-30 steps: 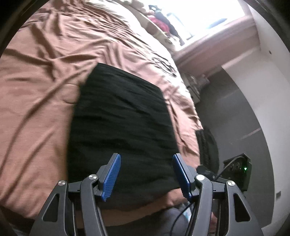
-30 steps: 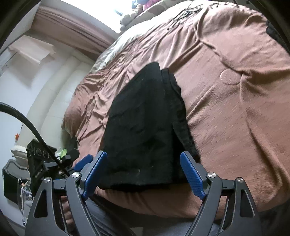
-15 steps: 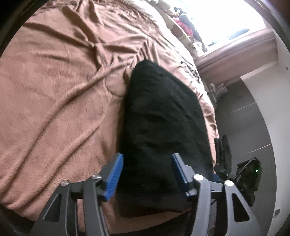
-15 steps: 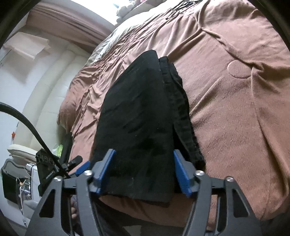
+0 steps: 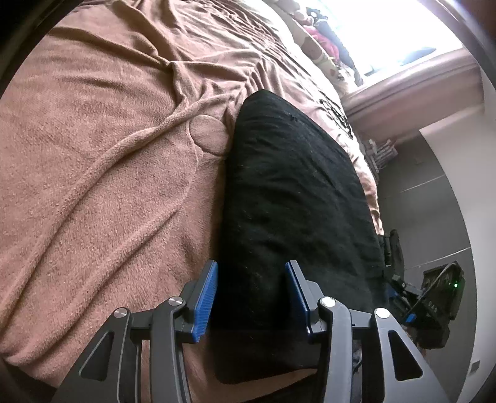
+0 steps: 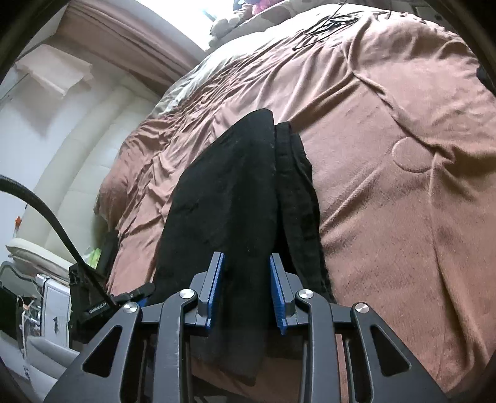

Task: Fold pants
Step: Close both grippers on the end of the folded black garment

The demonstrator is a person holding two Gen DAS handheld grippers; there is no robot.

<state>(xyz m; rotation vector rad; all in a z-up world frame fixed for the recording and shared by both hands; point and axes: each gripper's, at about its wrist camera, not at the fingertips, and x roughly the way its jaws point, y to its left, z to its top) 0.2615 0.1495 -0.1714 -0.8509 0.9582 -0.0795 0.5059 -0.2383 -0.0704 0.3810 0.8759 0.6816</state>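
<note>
The left gripper (image 5: 249, 291) is seen partway open at the near edge of the bed (image 5: 93, 186), blue pads set either side of the near end of the pants (image 5: 294, 201) but not pressed in, so nothing is really gripped there. Same deal with the right gripper (image 6: 245, 290): fingers narrowed around the near end of the pants (image 6: 229, 201), a gap is left on both sides, and whether the cloth is touched can't be told. The black pants are laid folded into a long strip, running from the near edge toward the middle of the bed. A round patch (image 5: 207, 133) in the brown blanket is spotted just beside their far end. Farther back, a bright window (image 5: 387, 28) is seen.
</note>
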